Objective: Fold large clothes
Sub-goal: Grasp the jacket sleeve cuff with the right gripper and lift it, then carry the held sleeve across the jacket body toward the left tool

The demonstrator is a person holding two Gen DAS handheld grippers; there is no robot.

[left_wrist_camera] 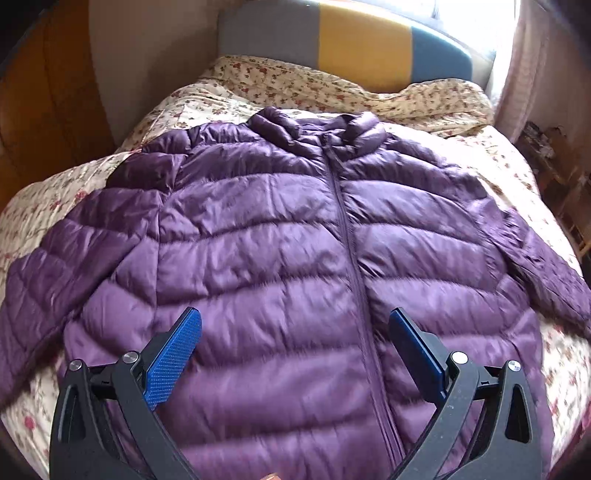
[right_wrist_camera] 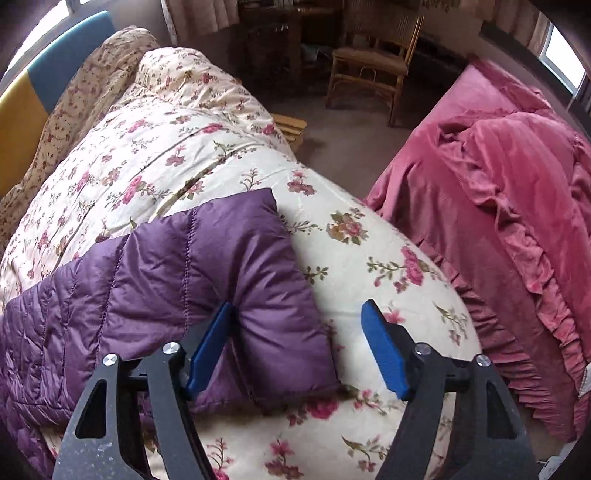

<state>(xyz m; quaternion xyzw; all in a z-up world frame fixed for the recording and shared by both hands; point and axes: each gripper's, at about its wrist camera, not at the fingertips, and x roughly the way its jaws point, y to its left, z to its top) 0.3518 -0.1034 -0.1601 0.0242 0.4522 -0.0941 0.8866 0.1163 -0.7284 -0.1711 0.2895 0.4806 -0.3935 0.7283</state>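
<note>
Sleeve cuff edge sits inside right gripper fingers, apart; left gripper fingers wide

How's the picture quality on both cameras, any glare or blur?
Left wrist view: window glare washes out the top right; jacket slightly motion-blurred. Right wrist view: sharper, evenly lit, strong fisheye bending of the bed; windows blown out.

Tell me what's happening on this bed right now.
A person with a claw in each hand is starting to fold a purple puffer jacket, spread zipped-up and front-side up on a floral quilt. The left claw hangs open above the jacket's lower front. The right claw is open around the cuff of a sleeve, not gripping yet.
</note>
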